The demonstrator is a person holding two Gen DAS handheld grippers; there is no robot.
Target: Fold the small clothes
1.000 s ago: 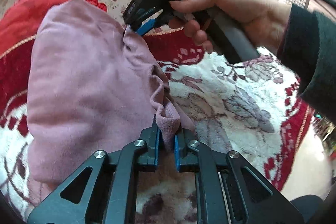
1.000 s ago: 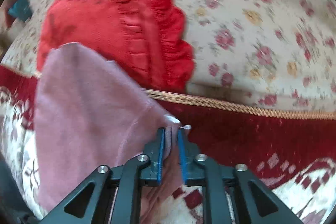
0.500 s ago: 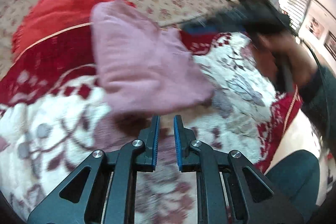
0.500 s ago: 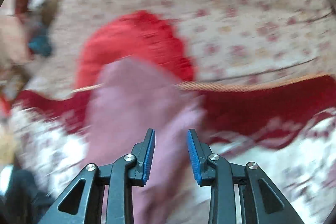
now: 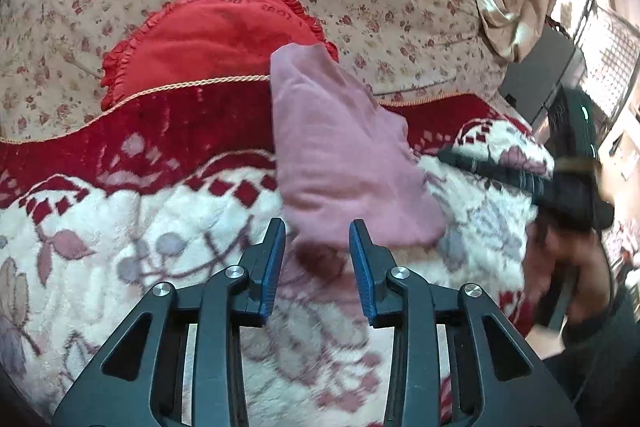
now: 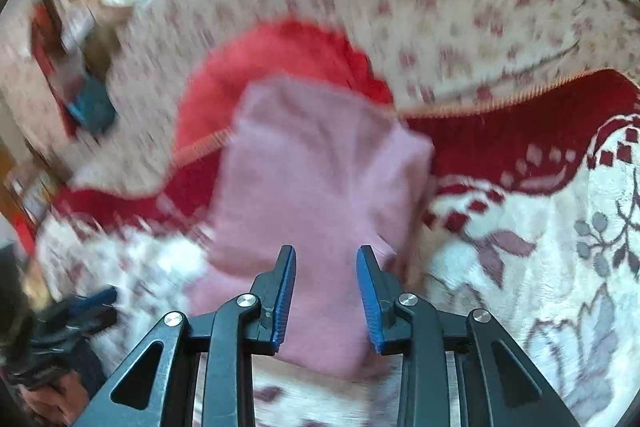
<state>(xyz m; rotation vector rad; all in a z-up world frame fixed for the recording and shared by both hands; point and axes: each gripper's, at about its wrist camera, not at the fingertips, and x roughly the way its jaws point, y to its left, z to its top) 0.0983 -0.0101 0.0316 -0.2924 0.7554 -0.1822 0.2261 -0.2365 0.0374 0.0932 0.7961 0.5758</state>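
Left wrist view, one pink garment laid folded on one patterned blanket, one red cushion behind, two grippers, left gripper and right gripper, jaws just parted, nothing gripped.

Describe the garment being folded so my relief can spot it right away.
Start at the white flowered blanket with its dark red border. Lying across that border, its far end against the red frilled cushion, is the pink garment. It is the only plain, unpatterned pale pink cloth here.
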